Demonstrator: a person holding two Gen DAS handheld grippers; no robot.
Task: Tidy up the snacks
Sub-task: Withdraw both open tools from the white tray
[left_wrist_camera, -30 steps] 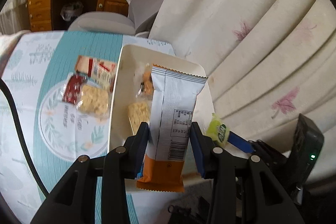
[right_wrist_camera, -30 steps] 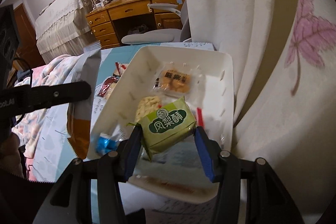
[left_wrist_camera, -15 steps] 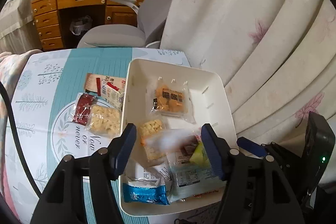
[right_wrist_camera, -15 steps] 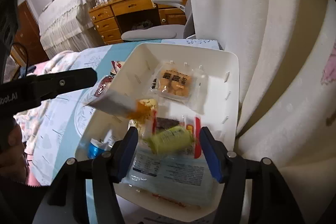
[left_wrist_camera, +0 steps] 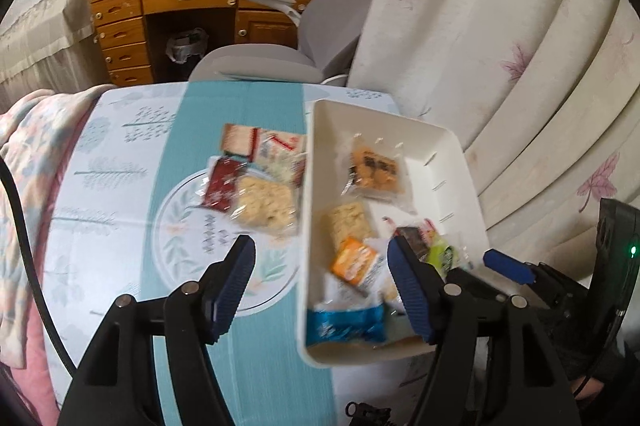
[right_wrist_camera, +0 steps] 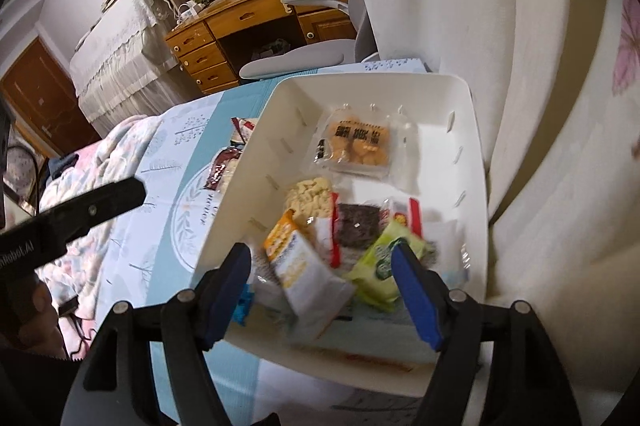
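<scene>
Left wrist view: left gripper jaws have just been opening and are seen wide, nothing between them; loose snack packets lie on the tablecloth ahead and left, beside the white bin. Right gripper, jaws likewise just opened and empty, is held over the bin's contents; the left is judged nearer the packets.

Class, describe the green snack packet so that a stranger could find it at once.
Find the white bin on the teal tablecloth beside the curtain. At the bin's near end lies the green packet, next to a dark red-edged snack; it is the only lime-green wrapper there.

The tablecloth-covered table carries a white bin (right) and loose snack packets.
</scene>
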